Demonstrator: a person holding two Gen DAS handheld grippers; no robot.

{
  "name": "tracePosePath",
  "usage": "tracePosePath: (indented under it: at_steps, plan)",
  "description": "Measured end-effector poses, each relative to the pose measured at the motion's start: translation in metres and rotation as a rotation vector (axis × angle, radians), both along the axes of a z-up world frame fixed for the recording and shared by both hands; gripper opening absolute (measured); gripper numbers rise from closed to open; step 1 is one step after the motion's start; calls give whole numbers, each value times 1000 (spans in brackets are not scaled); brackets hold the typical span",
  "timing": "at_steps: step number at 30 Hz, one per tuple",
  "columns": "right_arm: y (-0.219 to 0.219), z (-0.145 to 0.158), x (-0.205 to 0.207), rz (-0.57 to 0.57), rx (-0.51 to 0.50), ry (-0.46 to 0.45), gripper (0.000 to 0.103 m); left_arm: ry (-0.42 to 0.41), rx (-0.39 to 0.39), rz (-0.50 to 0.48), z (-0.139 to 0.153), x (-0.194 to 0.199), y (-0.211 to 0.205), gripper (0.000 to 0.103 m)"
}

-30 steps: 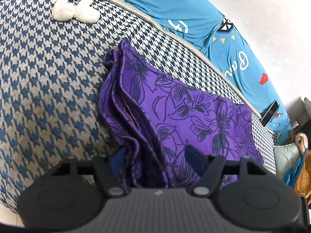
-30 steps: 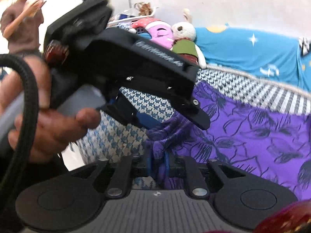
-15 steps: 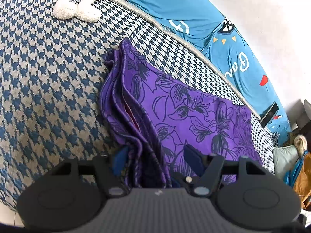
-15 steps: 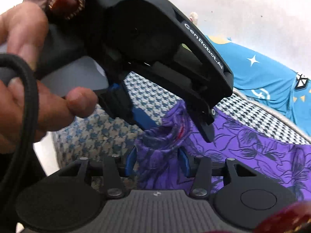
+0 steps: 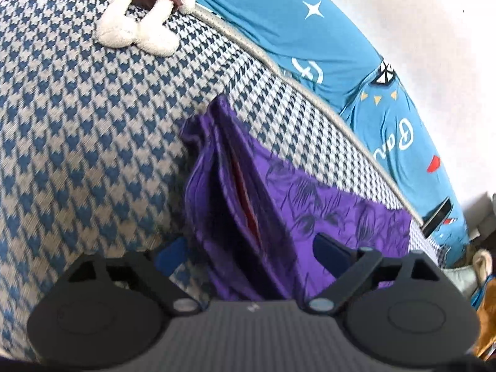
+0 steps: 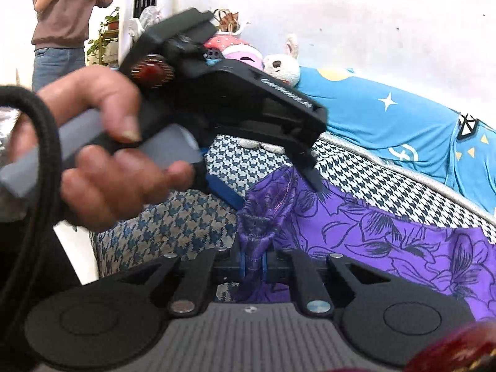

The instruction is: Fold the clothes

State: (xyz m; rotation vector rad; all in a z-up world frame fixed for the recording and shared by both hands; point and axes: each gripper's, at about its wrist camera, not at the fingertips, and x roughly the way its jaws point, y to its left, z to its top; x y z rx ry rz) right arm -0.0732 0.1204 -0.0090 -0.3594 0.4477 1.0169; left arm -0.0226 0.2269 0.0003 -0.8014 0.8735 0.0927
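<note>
Purple floral garment (image 6: 372, 232), thin and folded in layers, is lying on the houndstooth-woven bedcover (image 5: 77, 155). Right gripper (image 6: 254, 263) is pinching its bunched corner tightly; left gripper (image 5: 248, 251) is straddling the stacked edge, spread wide. Fuzzy plush rabbit (image 5: 139, 28) is sitting well beyond the garment.

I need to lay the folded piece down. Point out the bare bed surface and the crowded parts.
Bare houndstooth cover lies left of the purple garment, bordered at the back by the plush toy. A narrow bare strip runs between the garment and the blue bedding. It is crowded at the garment's near edge, with the left gripper open and the right gripper clamped.
</note>
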Motion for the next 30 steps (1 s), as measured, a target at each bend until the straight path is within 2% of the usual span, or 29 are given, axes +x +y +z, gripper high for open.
tracePosePath:
  at_steps: [2,7,11,16,22,25,27,30]
  plan:
    - [-4,-1,-10,5,-2,-3,11,-7,-1,5,0,8,2,97]
    - [-4,-2,-4,25,-9,-5,11,-3,7,12,-4,26,10,98]
    - [-2,-6,12,34,-10,-3,11,26,37,26,-9,36,14,98]
    - [-7,0,9,44,-11,-6,11,53,84,32,-13,45,15,94]
    - [-10,2,11,54,-15,-17,11,82,130,32,-18,55,14,75]
    - [-12,5,10,55,-17,-23,11,85,140,23,-20,58,10,54]
    - [-15,8,9,58,-20,-29,11,81,145,22,-21,59,7,30]
    - [-21,12,11,63,-23,-43,11,47,155,15,-17,60,0,17]
